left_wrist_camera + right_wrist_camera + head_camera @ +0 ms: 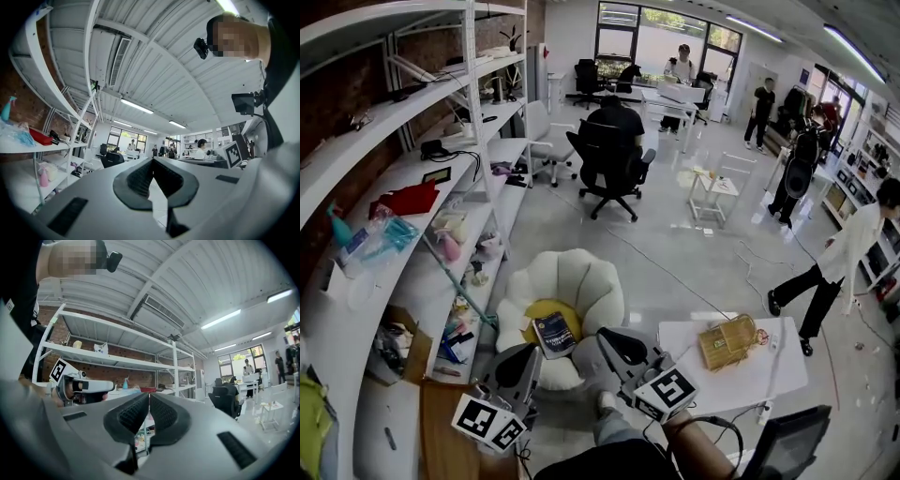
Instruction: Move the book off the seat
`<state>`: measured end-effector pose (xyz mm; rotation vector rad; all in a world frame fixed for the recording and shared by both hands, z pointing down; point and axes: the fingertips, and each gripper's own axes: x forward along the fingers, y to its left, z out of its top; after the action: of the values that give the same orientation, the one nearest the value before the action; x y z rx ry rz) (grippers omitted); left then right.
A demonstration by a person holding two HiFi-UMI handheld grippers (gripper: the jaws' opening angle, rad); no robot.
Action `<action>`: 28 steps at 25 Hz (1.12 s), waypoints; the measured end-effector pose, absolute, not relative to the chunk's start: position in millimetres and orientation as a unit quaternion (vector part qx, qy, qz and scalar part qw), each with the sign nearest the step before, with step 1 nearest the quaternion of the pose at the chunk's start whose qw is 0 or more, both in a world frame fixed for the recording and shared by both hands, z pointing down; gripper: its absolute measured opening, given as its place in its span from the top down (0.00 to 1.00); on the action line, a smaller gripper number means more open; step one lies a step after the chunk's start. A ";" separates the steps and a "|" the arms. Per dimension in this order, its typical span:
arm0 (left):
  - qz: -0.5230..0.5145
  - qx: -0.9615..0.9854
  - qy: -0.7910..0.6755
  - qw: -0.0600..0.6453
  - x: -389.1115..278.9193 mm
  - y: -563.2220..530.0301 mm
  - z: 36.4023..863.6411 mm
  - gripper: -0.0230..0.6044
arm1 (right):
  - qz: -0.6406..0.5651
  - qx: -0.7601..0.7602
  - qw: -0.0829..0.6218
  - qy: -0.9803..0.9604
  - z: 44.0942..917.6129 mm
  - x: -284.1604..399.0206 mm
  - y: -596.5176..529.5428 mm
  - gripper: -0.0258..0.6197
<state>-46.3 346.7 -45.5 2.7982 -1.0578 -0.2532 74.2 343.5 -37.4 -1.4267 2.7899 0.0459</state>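
A dark blue book lies on the yellow cushion of a white petal-shaped seat, in the head view only. My left gripper hovers just left of the book and near its front edge, jaws shut and empty. My right gripper hangs just right of the book, also shut with nothing held. In the left gripper view the left gripper points level across the room with its pads pressed together. The right gripper likewise shows its jaws closed in the right gripper view, aimed toward the shelving. The book is hidden in both gripper views.
White shelving with clutter runs along the left of the seat. A small white table with a woven basket stands on the right. A person sits in a black office chair farther back; another walks at the right.
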 end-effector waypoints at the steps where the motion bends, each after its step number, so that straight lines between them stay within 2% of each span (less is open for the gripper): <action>1: -0.083 0.928 -0.356 0.070 -45.4 336.8 -43.6 0.96 | 0.013 -0.454 0.005 0.891 -34.7 77.4 333.0 0.93; 14: -0.070 0.887 -0.447 0.093 -35.0 217.5 -20.3 0.96 | -0.038 -0.409 -0.005 0.912 -12.8 119.1 200.4 0.93; 28: -0.043 0.846 -0.518 0.115 14.7 144.1 -1.6 0.95 | -0.079 -0.338 -0.014 0.938 14.2 162.0 103.7 0.93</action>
<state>14.7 144.1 -1.6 2.4799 -1.5193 -0.1247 162.0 103.7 14.2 -1.0714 2.9728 -0.2503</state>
